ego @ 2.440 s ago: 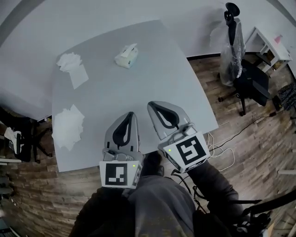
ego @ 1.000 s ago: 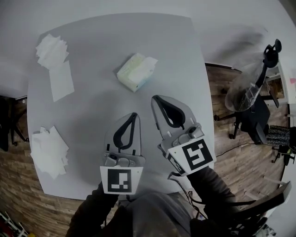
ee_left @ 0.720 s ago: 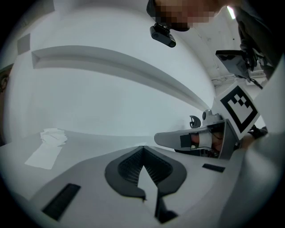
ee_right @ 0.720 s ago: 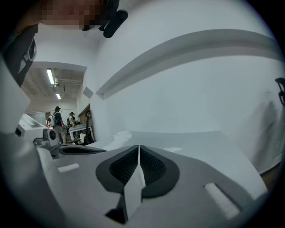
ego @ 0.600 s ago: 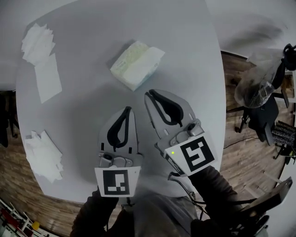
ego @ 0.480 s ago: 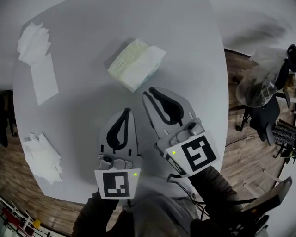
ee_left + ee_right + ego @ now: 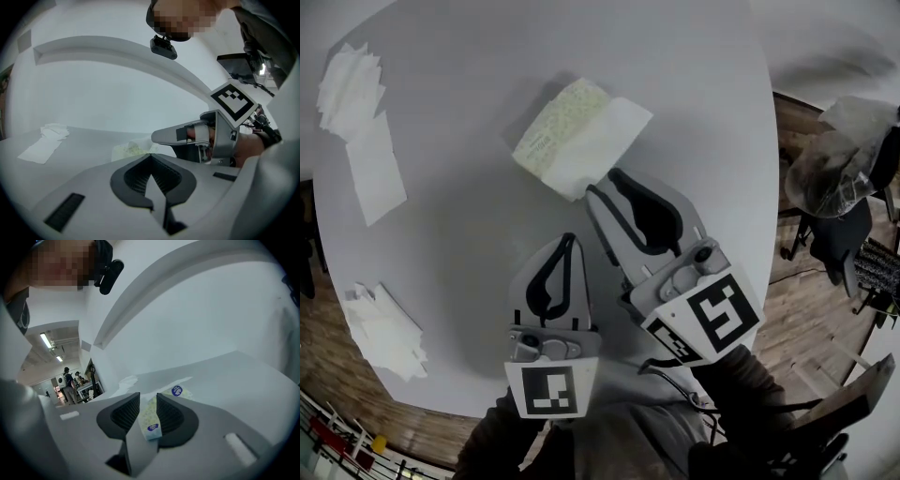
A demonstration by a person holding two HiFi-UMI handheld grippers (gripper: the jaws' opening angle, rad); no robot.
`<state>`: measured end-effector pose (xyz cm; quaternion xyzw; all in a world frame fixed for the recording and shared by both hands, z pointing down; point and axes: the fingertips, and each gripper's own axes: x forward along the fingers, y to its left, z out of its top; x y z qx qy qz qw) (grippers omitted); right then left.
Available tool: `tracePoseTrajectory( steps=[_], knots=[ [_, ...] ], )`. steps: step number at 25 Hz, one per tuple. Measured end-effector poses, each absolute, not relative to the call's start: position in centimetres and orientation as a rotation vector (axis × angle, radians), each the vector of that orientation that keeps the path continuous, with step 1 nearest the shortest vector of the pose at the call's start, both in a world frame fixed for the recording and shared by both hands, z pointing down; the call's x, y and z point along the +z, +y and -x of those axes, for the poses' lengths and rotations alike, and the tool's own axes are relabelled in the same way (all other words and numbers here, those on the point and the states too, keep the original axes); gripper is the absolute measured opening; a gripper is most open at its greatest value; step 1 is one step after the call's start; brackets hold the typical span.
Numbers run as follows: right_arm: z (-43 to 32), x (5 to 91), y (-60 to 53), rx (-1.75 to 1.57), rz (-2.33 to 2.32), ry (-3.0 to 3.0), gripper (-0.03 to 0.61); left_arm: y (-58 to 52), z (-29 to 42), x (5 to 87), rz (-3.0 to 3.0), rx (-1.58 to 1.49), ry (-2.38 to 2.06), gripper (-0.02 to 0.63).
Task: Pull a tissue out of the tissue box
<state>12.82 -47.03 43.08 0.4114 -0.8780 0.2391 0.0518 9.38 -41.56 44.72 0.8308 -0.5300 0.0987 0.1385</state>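
Note:
A pale yellow-green tissue pack (image 7: 551, 133) lies on the round grey table (image 7: 459, 234), with a white tissue (image 7: 614, 136) spread from its top toward the right. My right gripper (image 7: 598, 186) hovers at the pack's near edge, its jaws a narrow gap apart. In the right gripper view the tissue pack (image 7: 151, 420) shows through that gap, beyond my right gripper (image 7: 148, 397), and I see nothing gripped. My left gripper (image 7: 567, 239) sits behind and to the left, well short of the pack. In the left gripper view my left gripper (image 7: 151, 155) has its jaws met at a point, with the tissue pack (image 7: 127, 149) ahead.
Loose tissues (image 7: 352, 80) and a flat sheet (image 7: 377, 173) lie at the table's far left, and a crumpled pile (image 7: 384, 323) near its left edge. A chair with a plastic bag (image 7: 839, 155) stands on the wooden floor to the right.
Both grippers have moved forward over the table toward the pack. The right gripper's tip has gone from well short of the pack to its near edge. The jaws look unchanged.

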Motion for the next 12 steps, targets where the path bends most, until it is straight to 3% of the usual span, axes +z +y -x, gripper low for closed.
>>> tracePoseTrajectory(
  steps=[12],
  knots=[
    [-12.0,45.7,-48.4,0.95,-1.244,-2.649,0.091,-42.2,-9.5,46.4,-2.385,0.272,-1.493,-0.002]
  ],
)
